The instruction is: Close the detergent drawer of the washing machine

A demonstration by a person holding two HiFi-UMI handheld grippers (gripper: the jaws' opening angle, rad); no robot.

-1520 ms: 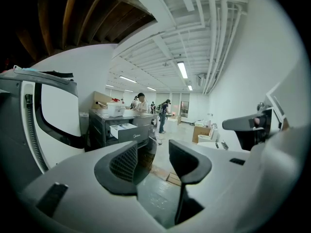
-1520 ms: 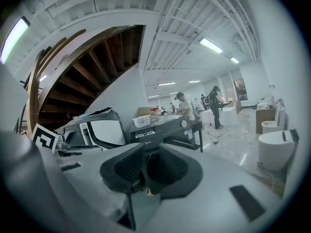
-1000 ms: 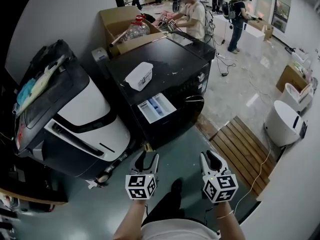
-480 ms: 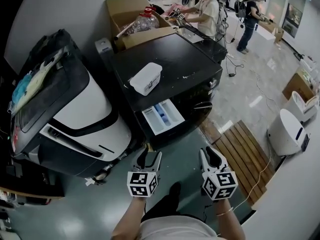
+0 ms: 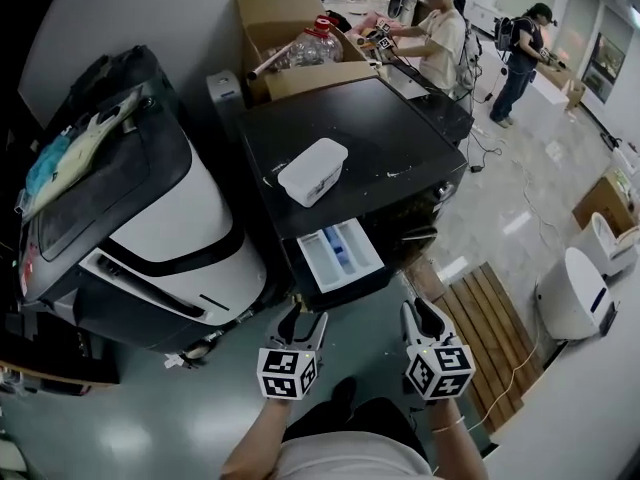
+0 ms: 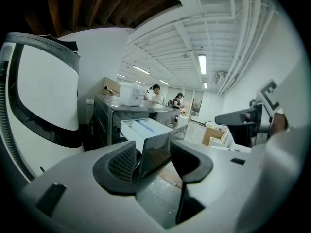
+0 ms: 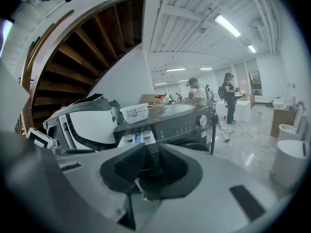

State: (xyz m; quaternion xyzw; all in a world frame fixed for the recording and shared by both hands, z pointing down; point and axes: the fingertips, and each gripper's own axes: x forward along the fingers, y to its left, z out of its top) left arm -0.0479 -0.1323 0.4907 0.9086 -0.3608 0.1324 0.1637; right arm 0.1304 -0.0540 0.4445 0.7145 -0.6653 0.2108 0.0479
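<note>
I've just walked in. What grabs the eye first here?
The black washing machine in the middle stands out, its white detergent drawer pulled out at the front and a white box sitting on top. Below it, the left gripper and right gripper, each carrying a square-marker cube, are held just short of the drawer.

Detergent drawer [image 5: 340, 255] pulled out of washing machine [image 5: 380, 133]; left tool [image 5: 300, 318], right tool [image 5: 420, 314] below, clear of it

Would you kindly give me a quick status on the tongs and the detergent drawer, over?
Left tongs open, empty. Right tongs open, empty. Detergent drawer pulled out of washing machine, untouched. No obstruction seen before drawer front.
</note>
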